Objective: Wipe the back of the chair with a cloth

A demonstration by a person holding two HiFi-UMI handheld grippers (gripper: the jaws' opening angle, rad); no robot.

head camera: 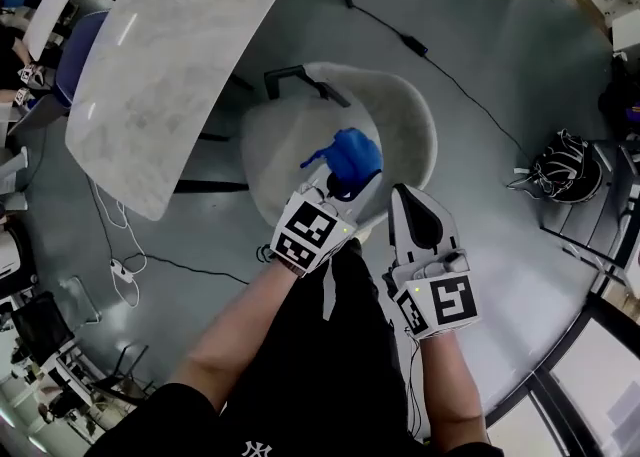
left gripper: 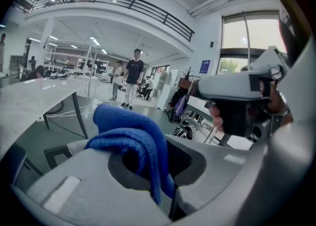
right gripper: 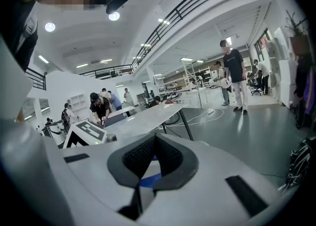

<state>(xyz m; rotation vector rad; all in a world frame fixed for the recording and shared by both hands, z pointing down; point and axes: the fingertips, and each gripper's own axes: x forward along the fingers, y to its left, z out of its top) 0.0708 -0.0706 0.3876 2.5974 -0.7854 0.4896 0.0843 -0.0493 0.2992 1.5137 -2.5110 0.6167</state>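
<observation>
A cream shell chair [head camera: 412, 113] stands below me, its curved back toward the right. A blue cloth [head camera: 352, 153] hangs bunched over the seat by the inner face of the back. My left gripper [head camera: 345, 177] is shut on it. In the left gripper view the cloth [left gripper: 132, 138] spills out between the closed jaws. My right gripper [head camera: 403, 195] is just to the right, near the back's near rim, jaws shut with nothing in them. In the right gripper view only a blue sliver of the cloth [right gripper: 148, 180] shows through the gap behind the right gripper's [right gripper: 147, 164] tips.
A marble-topped table [head camera: 180, 55] with black legs stands close on the chair's left, overhanging its armrest [head camera: 285, 77]. A black-and-white helmet-like object [head camera: 565, 167] lies on the floor at right. Cables [head camera: 125, 265] trail across the grey floor. People stand far off in the hall.
</observation>
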